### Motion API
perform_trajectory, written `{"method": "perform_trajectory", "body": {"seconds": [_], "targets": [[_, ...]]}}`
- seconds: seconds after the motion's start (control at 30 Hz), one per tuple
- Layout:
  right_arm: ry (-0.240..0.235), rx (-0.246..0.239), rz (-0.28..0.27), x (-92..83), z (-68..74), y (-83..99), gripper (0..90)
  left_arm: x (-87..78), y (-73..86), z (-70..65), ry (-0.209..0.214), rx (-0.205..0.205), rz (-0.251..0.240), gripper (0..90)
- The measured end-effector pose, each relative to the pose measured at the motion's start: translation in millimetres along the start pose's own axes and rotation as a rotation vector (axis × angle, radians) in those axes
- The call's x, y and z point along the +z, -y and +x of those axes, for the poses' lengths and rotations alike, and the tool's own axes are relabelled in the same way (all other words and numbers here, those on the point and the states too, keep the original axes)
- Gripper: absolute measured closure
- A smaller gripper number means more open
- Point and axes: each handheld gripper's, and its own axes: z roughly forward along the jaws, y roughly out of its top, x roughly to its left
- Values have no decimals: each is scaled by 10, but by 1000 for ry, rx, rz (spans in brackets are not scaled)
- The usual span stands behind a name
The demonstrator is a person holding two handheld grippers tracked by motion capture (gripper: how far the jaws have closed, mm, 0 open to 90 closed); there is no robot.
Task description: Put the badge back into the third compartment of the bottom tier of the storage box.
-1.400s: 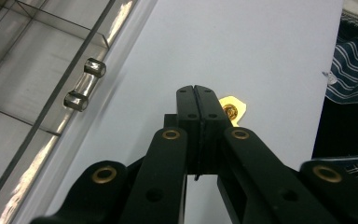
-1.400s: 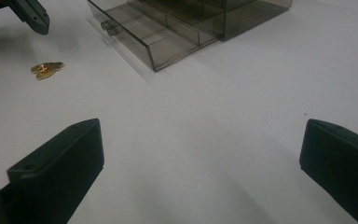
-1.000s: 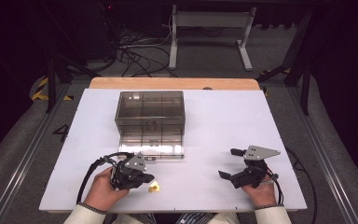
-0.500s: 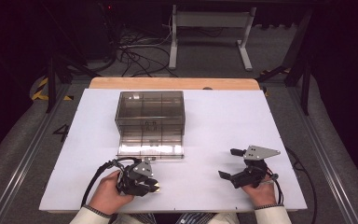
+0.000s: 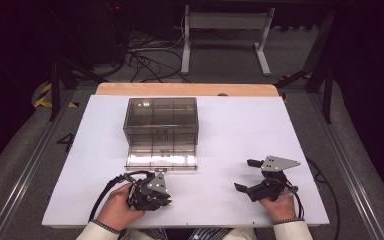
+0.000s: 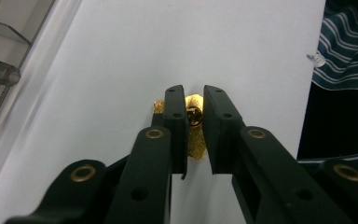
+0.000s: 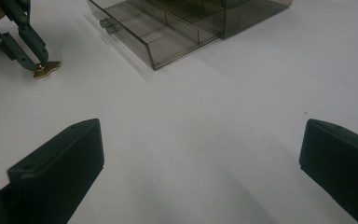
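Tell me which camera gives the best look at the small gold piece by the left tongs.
The left gripper view: the gold piece lies on the white table, close up, between the left tongs. The right gripper view shows it small and far off. The high view gives a tiny glint by the tongs.

Gold piece (image 6: 195, 114) mostly covered by the left hand-held gripper (image 6: 195, 100); shape and kind can't be told, and whether the pads press on it can't be told. In the high view it is a tiny speck under that gripper (image 5: 166, 200). Drawer box (image 6: 0, 70) cut off by the left edge in the left gripper view; far end cut by the top edge in the right gripper view (image 7: 177, 28). Right hand-held gripper (image 7: 200, 154): both jaws cut off by the bottom edge. Striped sleeve (image 6: 349, 51) cut by the right edge.
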Motion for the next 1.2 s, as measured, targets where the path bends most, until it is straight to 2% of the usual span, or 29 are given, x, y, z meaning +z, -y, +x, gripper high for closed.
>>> {"method": "perform_trajectory", "body": {"seconds": [0.07, 0.13, 0.47, 0.8, 1.2], "targets": [[0, 1, 0, 1, 2, 0, 3, -2, -4, -10, -8, 7, 1, 812], [-1, 5, -1, 2, 6, -1, 3, -19, -12, -25, -19, 17, 2, 862], [2, -3, -1, -1, 2, 0, 3, -39, -46, -35, -24, 23, 5, 870], [2, -2, -3, -2, 3, 0, 3, -132, -88, -16, -45, 23, -30, 870], [2, -3, -4, -3, 3, 0, 3, -185, -145, 3, -58, 26, -43, 869]]}}
